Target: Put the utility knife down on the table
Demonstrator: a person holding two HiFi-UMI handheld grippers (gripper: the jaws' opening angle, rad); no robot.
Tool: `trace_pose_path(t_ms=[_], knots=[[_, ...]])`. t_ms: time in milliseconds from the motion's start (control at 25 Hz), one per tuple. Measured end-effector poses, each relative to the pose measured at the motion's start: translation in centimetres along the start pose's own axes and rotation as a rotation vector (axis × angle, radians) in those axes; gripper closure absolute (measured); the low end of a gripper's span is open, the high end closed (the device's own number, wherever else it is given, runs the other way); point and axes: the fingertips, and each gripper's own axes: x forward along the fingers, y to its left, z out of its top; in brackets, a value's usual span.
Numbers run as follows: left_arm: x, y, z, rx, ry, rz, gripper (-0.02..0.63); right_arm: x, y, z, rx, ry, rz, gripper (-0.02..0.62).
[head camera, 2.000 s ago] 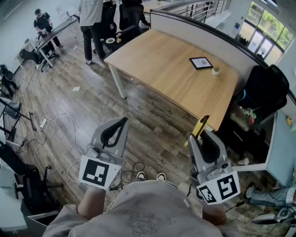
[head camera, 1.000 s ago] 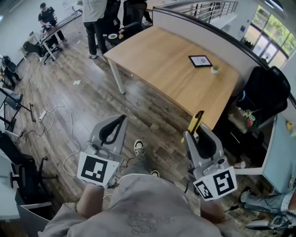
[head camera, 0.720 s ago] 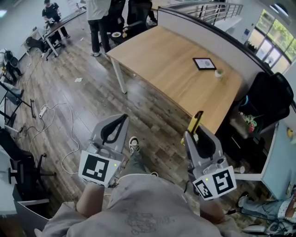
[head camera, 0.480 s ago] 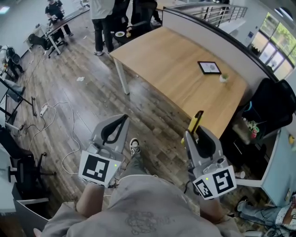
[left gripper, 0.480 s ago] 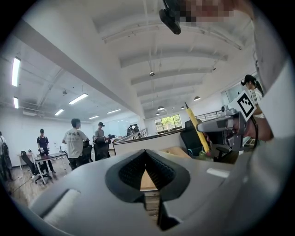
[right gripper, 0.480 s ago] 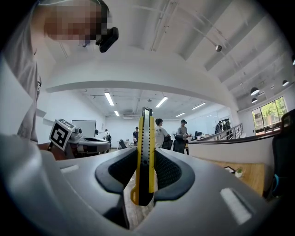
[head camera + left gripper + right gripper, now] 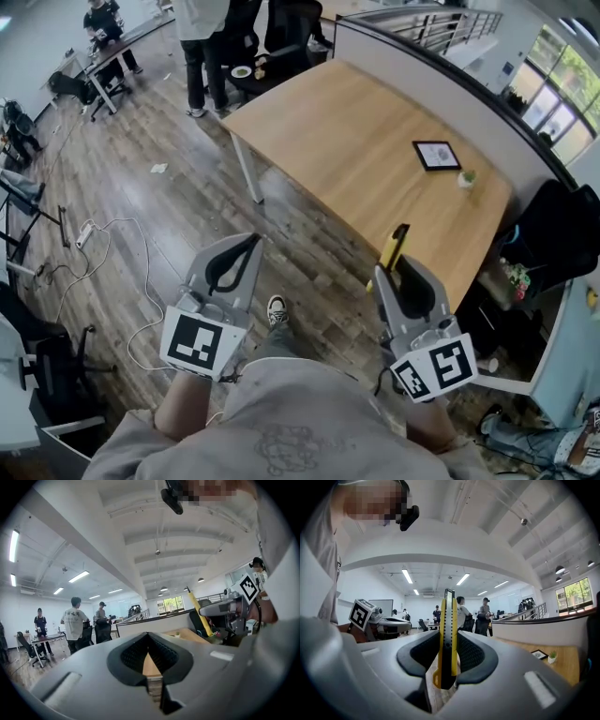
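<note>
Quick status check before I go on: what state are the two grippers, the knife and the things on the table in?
Right gripper: shut on the utility knife.
Utility knife: clamped upright, its end sticking out past the jaws, not yet on the table.
Left gripper: shut, nothing between its jaws.
Table: no knife on it.
Picture frame: lying flat on the table.
Small plant: standing upright beside the frame.

A plank floor (image 7: 141, 131) of grey-brown wood runs under a long pale-wood worktop (image 7: 347, 122) on white legs, backed by a grey partition (image 7: 441, 73). A flat dark frame (image 7: 437, 155) and a small potted plant (image 7: 468, 178) sit near its far end. A black office chair (image 7: 558, 239) stands beside it. A white power strip (image 7: 82, 234) with its cable lies on the floor. Windows (image 7: 561, 80) show green outside. Strip lights (image 7: 407, 576) line the white ceiling.
</note>
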Motion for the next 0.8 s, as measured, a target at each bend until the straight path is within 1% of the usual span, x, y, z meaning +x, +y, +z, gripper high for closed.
trace_pose_path(t_ms=[280,520,680,800], knots=[[5.3,9.7,0.1,-0.002,0.004,-0.031,0.604,11.1,-0.9,1.3,0.021,0.011,-0.036,0.472],[9.0,17.8,-0.8,-0.006,0.003,-0.032,0.604,20.3,-0.9,1.5,0.034,0.004,-0.051,0.472],[11.2,22.0,-1.1,-0.015,0.002,-0.026,0.604,25.0,-1.5,1.8,0.038,0.01,-0.058,0.472],[12.8,24.0,-1.5,-0.03,0.007,-0.031,0.604,27.5,-2.2,1.7,0.041,0.026,-0.064,0.472]])
